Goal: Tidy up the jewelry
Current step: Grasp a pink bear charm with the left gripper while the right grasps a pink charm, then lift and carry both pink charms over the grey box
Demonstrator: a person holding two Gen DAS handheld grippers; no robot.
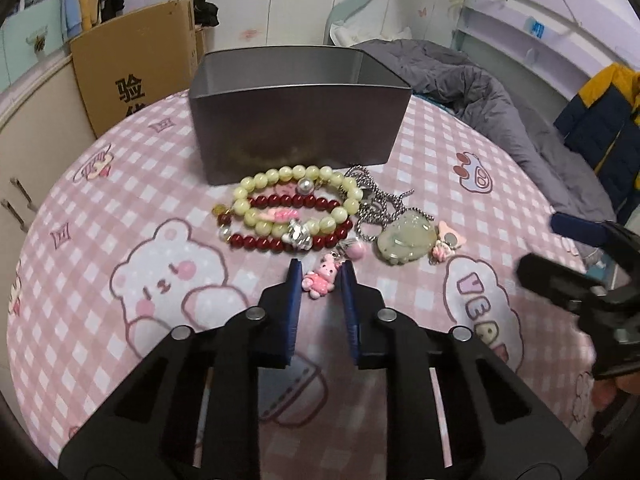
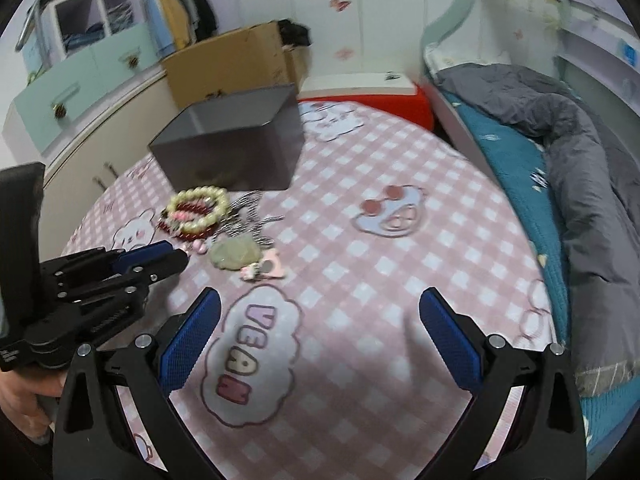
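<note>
Left wrist view shows the jewelry heaped at frame centre on a pink checked cloth (image 1: 420,152), just in front of an open grey tin box (image 1: 296,128). A pale yellow-green bead bracelet (image 1: 256,194) overlaps a dark red bead bracelet (image 1: 296,201), with a silver charm (image 1: 297,236) lying on both. To their right a silver chain (image 1: 376,200) tangles above a pale green jade pendant (image 1: 404,240), and a small pink bow charm (image 1: 450,242) touches the pendant's right edge. Below the bracelets, a pink bunny charm (image 1: 320,280) sits between the blue pads of the left gripper (image 1: 320,272), whose fingers stand a narrow gap apart, one on each side of the charm; whether they touch it is hard to tell. Right wrist view shows the same heap smaller and blurred at centre left, the bracelets (image 2: 198,210) and pendant (image 2: 236,256) still readable, but the bunny charm cannot be made out there. That view alone shows the right gripper (image 2: 320,304) with fingers spread wide over bare cloth near a cloud print reading "VEAN" (image 2: 252,356), well apart from the jewelry. A teal sheet and grey quilt (image 2: 592,184) fill its right side. The box's inside is partly hidden in both views.
</note>
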